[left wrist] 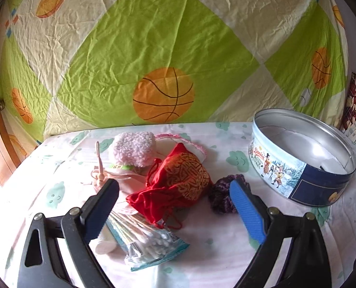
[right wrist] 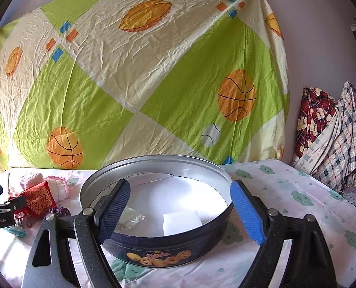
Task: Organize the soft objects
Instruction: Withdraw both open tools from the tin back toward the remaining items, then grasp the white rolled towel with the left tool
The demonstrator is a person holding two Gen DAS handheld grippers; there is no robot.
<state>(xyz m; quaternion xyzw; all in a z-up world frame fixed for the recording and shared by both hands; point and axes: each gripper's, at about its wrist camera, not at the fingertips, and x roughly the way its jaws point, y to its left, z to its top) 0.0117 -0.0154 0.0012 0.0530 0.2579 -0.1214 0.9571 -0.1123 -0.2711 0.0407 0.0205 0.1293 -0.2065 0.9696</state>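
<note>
Left gripper (left wrist: 174, 198): jaws spread wide, nothing in them, low in the left wrist view and hanging over the pile of soft things.
Red pouch (left wrist: 178, 187): right there between the two open fingers, centre of the frame, gold pattern up, drawstrings trailing; the pads are not touching it.
Pink fluffy piece (left wrist: 133, 147): just above the pouch, touching the pink-edged white cloth (left wrist: 197, 148) beside it.
Purple knit scrunchie (left wrist: 222, 198): partly hidden behind the blue right-hand pad, just right of the pouch.
Cotton swab packet (left wrist: 151, 242): lower centre, lying flat on the sheet, one end under the pouch.
Round tin (right wrist: 168, 252): open, no lid, filling the middle of the right wrist view; at the right edge of the left wrist view, well apart from the pile.
Inside the tin: a white block (right wrist: 181, 223) and a small clear wrapper (right wrist: 130, 218) on the pale floor.
Right gripper (right wrist: 180, 206): wide open and empty, its fingers poised over the tin's near rim.
Table cover (right wrist: 286, 192): pale sheet with little green cloud faces.
Backdrop (right wrist: 154, 72): green and cream cloth with basketballs.
</note>
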